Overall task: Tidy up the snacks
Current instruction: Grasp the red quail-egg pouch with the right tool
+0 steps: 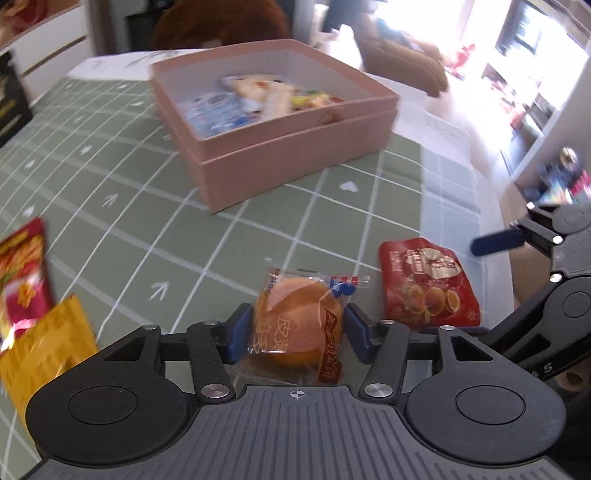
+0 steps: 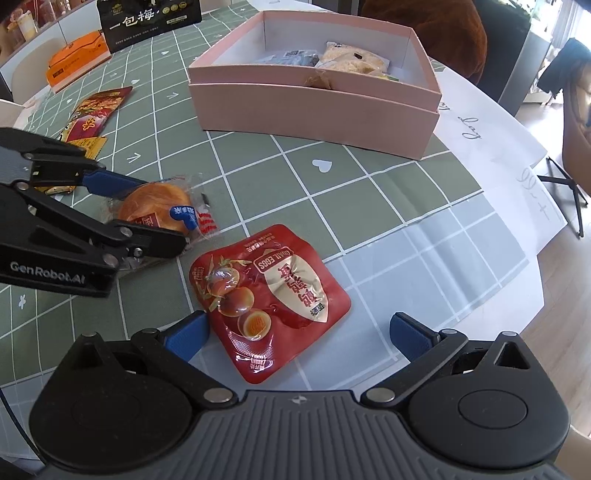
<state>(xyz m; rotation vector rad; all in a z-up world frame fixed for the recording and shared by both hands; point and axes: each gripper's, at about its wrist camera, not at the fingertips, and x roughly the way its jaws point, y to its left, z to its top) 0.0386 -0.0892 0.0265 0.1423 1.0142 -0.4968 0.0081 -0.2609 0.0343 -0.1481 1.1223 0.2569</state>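
Note:
A round orange cake in a clear wrapper (image 1: 295, 314) (image 2: 155, 201) lies on the green checked tablecloth. My left gripper (image 1: 298, 330) (image 2: 162, 212) is down around it, open, with a blue pad close on each side of the wrapper. Just to the right lies a red quail-egg pouch (image 1: 428, 288) (image 2: 266, 295). My right gripper (image 2: 299, 332) hovers over the pouch, open wide, pads clear of it. One of its blue fingers (image 1: 495, 242) shows in the left wrist view. The pink box (image 1: 295, 155) (image 2: 314, 110) behind holds several snack packets.
A red packet (image 1: 22, 273) and a yellow packet (image 1: 44, 350) lie left of the cake, also visible as a packet cluster (image 2: 99, 107). An orange carton (image 2: 74, 59) and a black box (image 2: 147, 22) stand far left. White paper (image 2: 498, 129) covers the table's right edge.

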